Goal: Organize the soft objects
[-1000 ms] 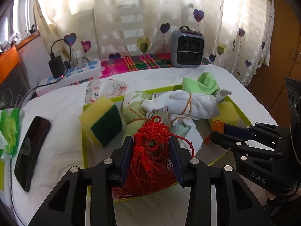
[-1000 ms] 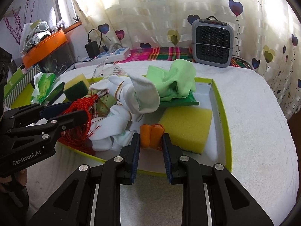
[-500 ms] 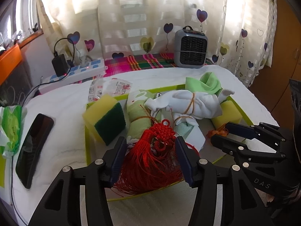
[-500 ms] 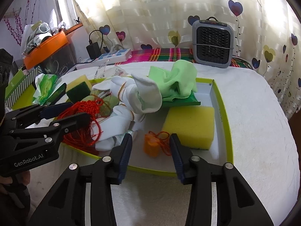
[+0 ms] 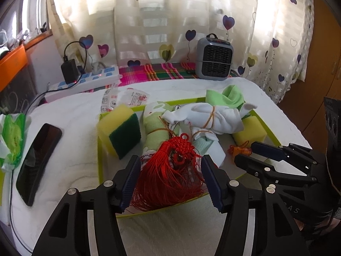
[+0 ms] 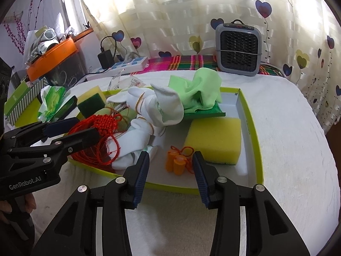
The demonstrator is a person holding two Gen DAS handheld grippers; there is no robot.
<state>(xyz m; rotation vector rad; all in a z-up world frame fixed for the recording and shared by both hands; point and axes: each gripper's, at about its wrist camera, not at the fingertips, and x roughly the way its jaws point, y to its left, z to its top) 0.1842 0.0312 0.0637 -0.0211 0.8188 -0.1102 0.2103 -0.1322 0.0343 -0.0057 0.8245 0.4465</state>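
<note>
**Both grippers open over the filled tray**

A table covered with a white cloth (image 6: 294,128) is seen below a heart-patterned curtain (image 5: 170,21), with a grey fan heater (image 6: 238,48) standing at the back. On the cloth a lime-rimmed tray (image 6: 254,140) is set, and the soft things are gathered in it. A bundle of white socks (image 6: 153,106) tied with elastic is laid across the middle of the tray, with a light green cloth (image 6: 202,91) behind it and a plain yellow sponge (image 6: 213,140) to its right. A yellow-and-green scouring sponge (image 5: 119,130) is propped on the tray's left rim. A black phone (image 5: 36,160) is left outside the tray on the cloth.

The left gripper (image 5: 170,177) is held over the tray's near left corner; its jaws have just been opening and now stand wide on either side of the red knotted tassel (image 5: 170,170), which lies loose between them on the tray, unpressed. The right gripper (image 6: 170,168) is held at the tray's near edge, its jaws parted, with a pair of orange earplugs on a cord (image 6: 177,162) resting free on the tray floor between them.
</note>
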